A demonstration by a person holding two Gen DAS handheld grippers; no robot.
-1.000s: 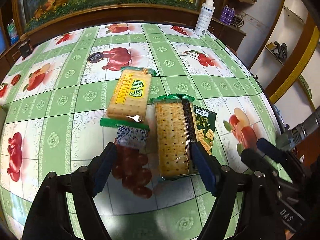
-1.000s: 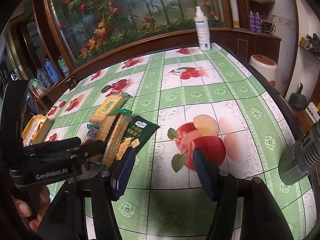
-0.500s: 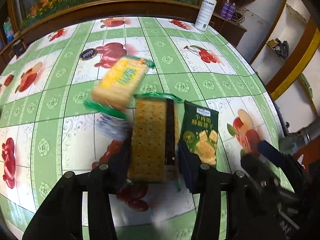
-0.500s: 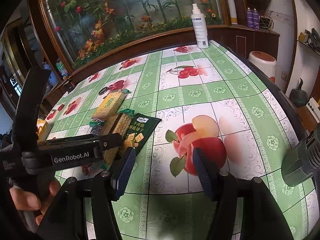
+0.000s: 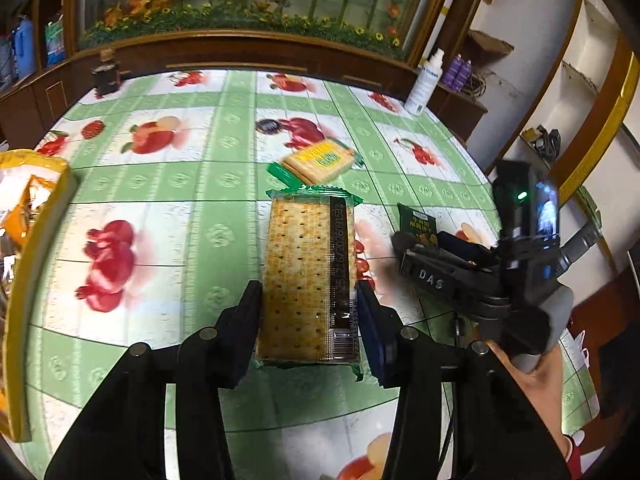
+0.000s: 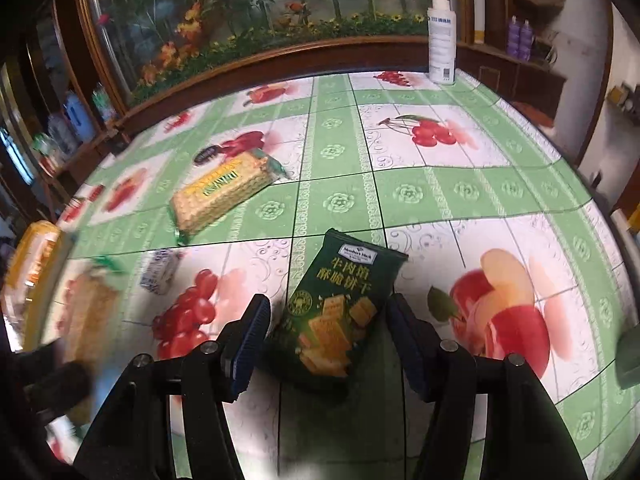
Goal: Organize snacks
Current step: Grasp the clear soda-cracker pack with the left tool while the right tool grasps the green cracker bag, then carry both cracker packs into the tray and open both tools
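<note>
My left gripper (image 5: 308, 312) is shut on a clear cracker pack with green ends (image 5: 308, 276) and holds it lengthwise above the table. That pack shows as a blur at the left of the right wrist view (image 6: 92, 312). My right gripper (image 6: 326, 320) is open and low over a dark green snack pouch (image 6: 340, 304). The pouch lies flat between the fingers, with a gap at each pad. A yellow-labelled cracker pack (image 6: 224, 192) lies farther back on the table. A small blue-and-white packet (image 6: 160, 272) rests left of the pouch.
A yellow box (image 5: 36, 240) with orange packets stands at the table's left edge. A white spray bottle (image 6: 442, 40) stands at the far right corner. A small dark round item (image 5: 267, 125) lies behind the yellow pack. A hand (image 5: 536, 364) grips the right tool. The green fruit-print tablecloth (image 6: 460, 200) covers the table.
My left gripper closed on the clear cracker pack, lifted it and carried it left. My right gripper moved left and down until its fingers straddled the dark green pouch.
</note>
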